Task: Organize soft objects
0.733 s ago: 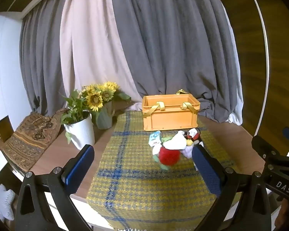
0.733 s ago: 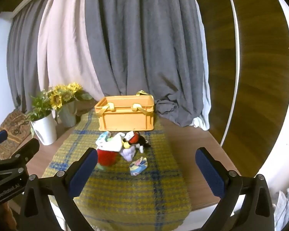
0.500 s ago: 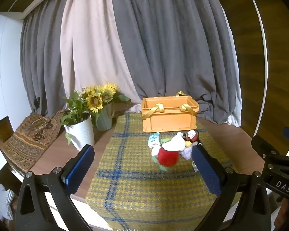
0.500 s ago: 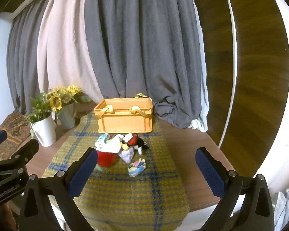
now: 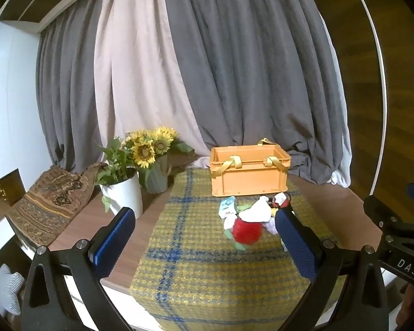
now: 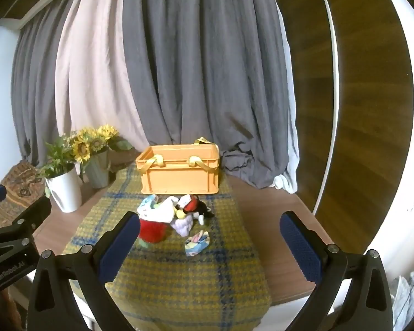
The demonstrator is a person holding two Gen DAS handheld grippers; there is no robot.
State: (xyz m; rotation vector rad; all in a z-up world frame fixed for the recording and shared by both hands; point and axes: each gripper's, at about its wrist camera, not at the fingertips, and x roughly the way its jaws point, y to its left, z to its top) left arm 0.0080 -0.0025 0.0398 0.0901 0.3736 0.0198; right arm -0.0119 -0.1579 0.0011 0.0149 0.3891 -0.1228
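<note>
A pile of soft toys lies on a yellow-and-blue plaid cloth [image 5: 196, 251], just in front of an orange crate [image 5: 249, 169] with yellow handles. The pile holds a red plush ball [image 5: 247, 231], a white cloth piece [image 5: 255, 212], a black-and-red plush [image 6: 196, 207] and a small blue-white pouch [image 5: 227, 207]. A small pastel pouch [image 6: 197, 244] lies apart at the front. My left gripper [image 5: 204, 237] is open and empty, short of the pile. My right gripper [image 6: 209, 237] is open and empty, above the cloth's near part. The crate [image 6: 179, 171] looks empty.
A white pot with a green plant [image 5: 122, 193] and a green vase of sunflowers [image 5: 157, 173] stand left of the cloth on the wooden table [image 5: 339, 207]. A patterned brown cushion [image 5: 49, 195] lies far left. Grey and pale curtains hang behind the crate.
Both views have drifted slightly; the crate and pile sit a little lower and closer in the frames. Both grippers stay open and empty. Nothing on the table has moved.
</note>
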